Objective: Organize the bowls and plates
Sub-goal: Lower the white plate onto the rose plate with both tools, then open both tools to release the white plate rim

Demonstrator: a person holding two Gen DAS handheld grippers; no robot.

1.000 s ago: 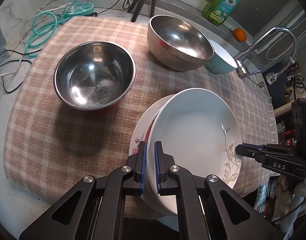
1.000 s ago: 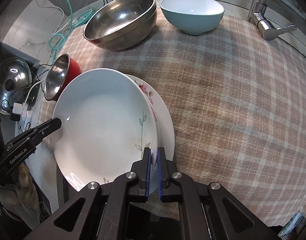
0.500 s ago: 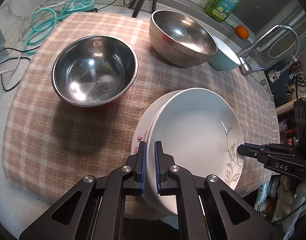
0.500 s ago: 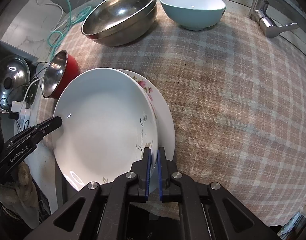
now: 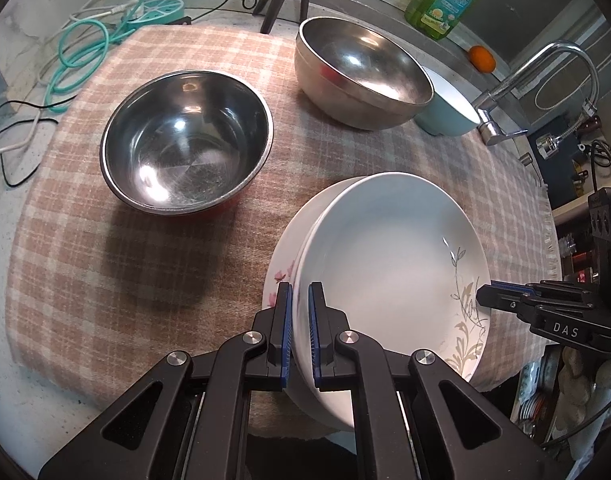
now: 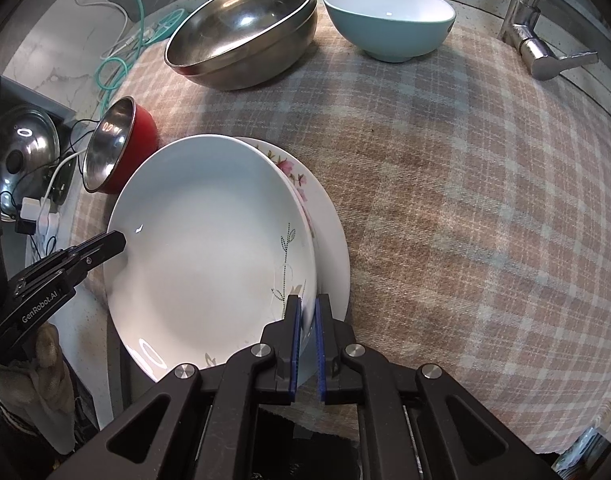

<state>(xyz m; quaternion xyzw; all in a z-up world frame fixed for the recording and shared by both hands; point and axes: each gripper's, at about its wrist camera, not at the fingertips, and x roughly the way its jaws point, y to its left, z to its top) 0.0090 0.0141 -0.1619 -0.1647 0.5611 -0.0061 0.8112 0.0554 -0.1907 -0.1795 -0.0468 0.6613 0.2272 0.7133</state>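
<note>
From the left wrist: left tongs (image 5: 300,292) closed almost fully on the near rim of the white plate (image 5: 385,264), one pad under the rim and one over it. White plate placed over a flowered plate (image 5: 281,264) at the near edge of the checked cloth (image 5: 105,264). Could not tell whether it rested on the lower plate or hung just above it. Right tongs (image 5: 485,290) met the rim on the opposite side, by the leaf pattern. Small steel bowl (image 5: 185,144) stood toward the left edge of the cloth. Large steel bowl (image 5: 365,76) and blue bowl (image 5: 449,116) stood at the far edge, touching or nearly so.

From the right wrist: right tongs (image 6: 307,300) nearly closed, just beginning to open, with the rim of the white plate (image 6: 209,248) between the pads. Flowered plate (image 6: 329,240) showed beyond it on the right side. Left tongs (image 6: 119,240) reached the rim across the plate. Large steel bowl (image 6: 245,28) and blue bowl (image 6: 389,20) were at the far edge of the cloth (image 6: 465,200).

Judged the plate as stiff, rather heavy for a thin pinch, glazed and so slippery, and easy to chip or break. Probably best held at the rim on two opposite sides and kept level.
</note>
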